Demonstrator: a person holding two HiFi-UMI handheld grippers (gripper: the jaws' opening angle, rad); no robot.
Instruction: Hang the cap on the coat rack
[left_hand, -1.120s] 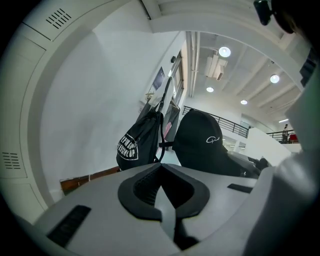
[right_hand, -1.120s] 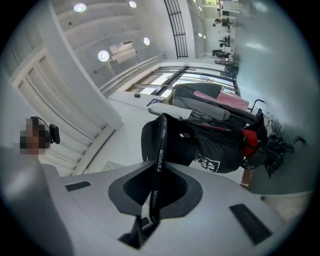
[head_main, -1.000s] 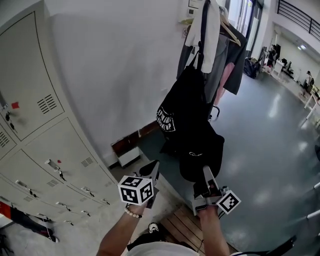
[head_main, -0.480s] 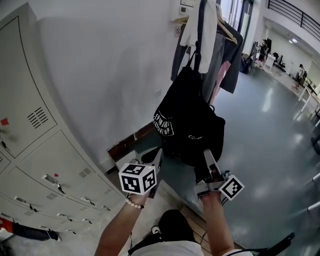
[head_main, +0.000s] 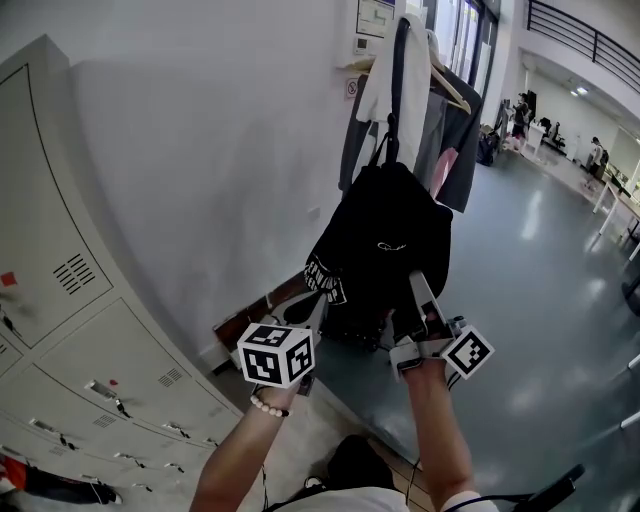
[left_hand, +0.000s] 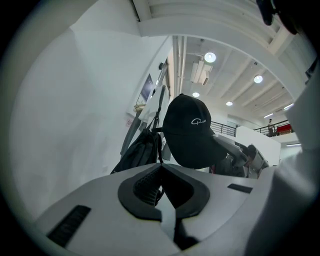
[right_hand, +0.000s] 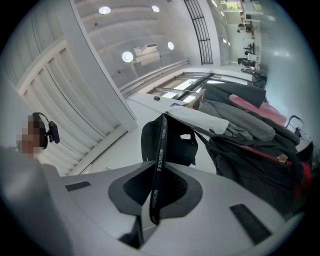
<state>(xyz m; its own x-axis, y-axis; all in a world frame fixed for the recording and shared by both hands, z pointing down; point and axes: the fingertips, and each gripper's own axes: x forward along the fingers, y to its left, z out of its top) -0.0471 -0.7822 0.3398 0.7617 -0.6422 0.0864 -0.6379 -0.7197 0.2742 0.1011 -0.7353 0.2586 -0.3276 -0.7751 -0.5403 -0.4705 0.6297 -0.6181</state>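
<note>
Our right gripper (head_main: 417, 300) has its fingers pinched on the back strap (right_hand: 157, 175) of the black cap (head_main: 392, 245). It holds the cap up in front of the black backpack (head_main: 335, 285) that hangs on the coat rack (head_main: 405, 35). Our left gripper (head_main: 313, 330) sits just beside it and lower, fingers closed together, seemingly on nothing. The rack also carries a white garment (head_main: 385, 85) and a grey coat (head_main: 460, 130); we cannot make out its hooks.

The cap (head_main: 395, 235) is showing black with a small white logo, its strap (right_hand: 158, 170) bearing white lettering. Each marker cube (head_main: 275, 355) is showing black-and-white squares.
</note>
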